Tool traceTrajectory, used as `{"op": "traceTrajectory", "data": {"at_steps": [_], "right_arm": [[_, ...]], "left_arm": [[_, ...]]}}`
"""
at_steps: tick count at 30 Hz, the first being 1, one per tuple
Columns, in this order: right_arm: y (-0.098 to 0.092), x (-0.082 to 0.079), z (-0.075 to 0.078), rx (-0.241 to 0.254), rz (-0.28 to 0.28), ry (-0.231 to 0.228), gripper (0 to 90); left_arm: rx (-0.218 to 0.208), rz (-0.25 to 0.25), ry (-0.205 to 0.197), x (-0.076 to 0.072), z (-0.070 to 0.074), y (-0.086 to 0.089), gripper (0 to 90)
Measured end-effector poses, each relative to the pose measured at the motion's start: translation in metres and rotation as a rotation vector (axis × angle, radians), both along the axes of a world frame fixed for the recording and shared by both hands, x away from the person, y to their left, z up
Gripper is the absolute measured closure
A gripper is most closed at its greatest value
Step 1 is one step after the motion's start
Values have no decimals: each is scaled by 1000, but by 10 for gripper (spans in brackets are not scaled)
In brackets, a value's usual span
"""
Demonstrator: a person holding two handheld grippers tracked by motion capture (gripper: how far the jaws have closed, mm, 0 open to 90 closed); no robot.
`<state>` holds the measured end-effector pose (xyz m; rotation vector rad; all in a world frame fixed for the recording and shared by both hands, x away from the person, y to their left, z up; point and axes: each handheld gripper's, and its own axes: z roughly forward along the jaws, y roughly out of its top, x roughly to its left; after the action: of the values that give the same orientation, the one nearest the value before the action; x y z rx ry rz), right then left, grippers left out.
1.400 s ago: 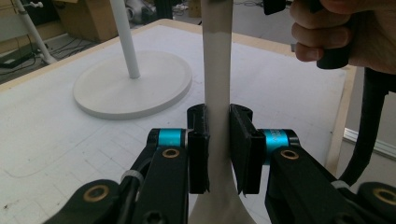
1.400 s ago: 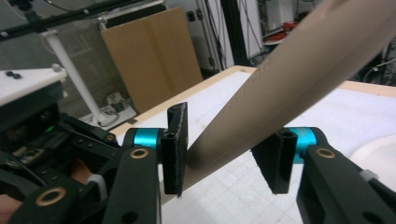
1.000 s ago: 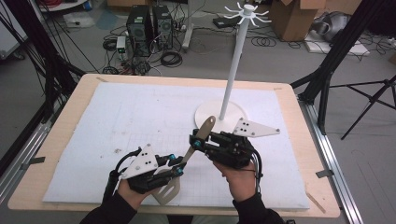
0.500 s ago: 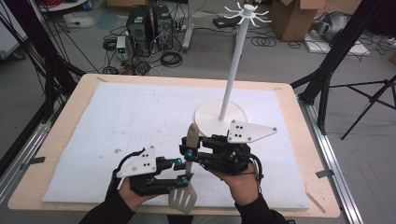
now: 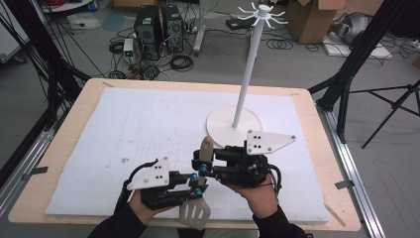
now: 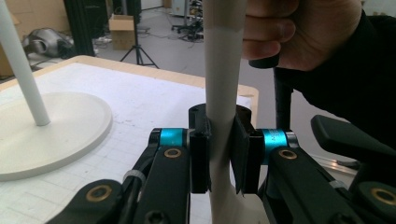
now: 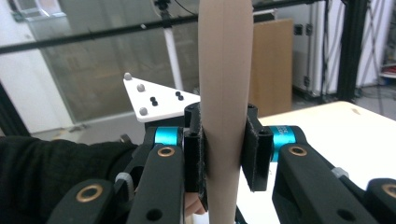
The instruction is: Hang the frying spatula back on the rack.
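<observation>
Handover underway: left gripper and right gripper are both clamping their jaws on the slotted spatula, held above the table's near edge. One must let go next, probably before hanging on the stand.

- White stand, round base and tall pole, sits on my white mat.
- Wooden table beneath.
- Computer towers, cardboard box on floor beyond.
</observation>
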<state>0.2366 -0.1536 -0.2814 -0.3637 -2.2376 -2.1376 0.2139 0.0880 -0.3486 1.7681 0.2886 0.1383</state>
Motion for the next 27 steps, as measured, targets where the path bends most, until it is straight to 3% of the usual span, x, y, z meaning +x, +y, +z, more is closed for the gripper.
{"op": "traceTrajectory", "data": {"at_steps": [4,6,8,9,12,13,16,19,23,27], "right_arm": [[-4,3,-2,27,-39,13,615],[-4,2,-2,24,-47,11,615],[-5,2,-2,22,-51,8,638],[-5,0,-2,17,-50,0,728],[-5,0,-1,10,-70,-3,732],[-6,0,-1,6,-76,0,733],[-7,2,-1,-12,-112,3,734],[-13,5,-1,-2,-130,7,736],[-19,10,3,-10,-159,2,735],[-25,18,7,-33,-194,-1,735]], "left_arm": [[9,28,-6,-1,0,-1,787],[8,32,-4,-1,0,-1,787],[11,38,-3,0,0,-1,787],[11,39,5,0,-1,0,786],[-8,29,19,2,-3,1,777],[-15,22,21,3,-3,1,721],[-51,39,28,5,-4,5,435],[-47,71,6,7,-4,16,353],[-85,126,-8,9,-5,37,283],[-92,239,-34,11,-13,62,205]]}}
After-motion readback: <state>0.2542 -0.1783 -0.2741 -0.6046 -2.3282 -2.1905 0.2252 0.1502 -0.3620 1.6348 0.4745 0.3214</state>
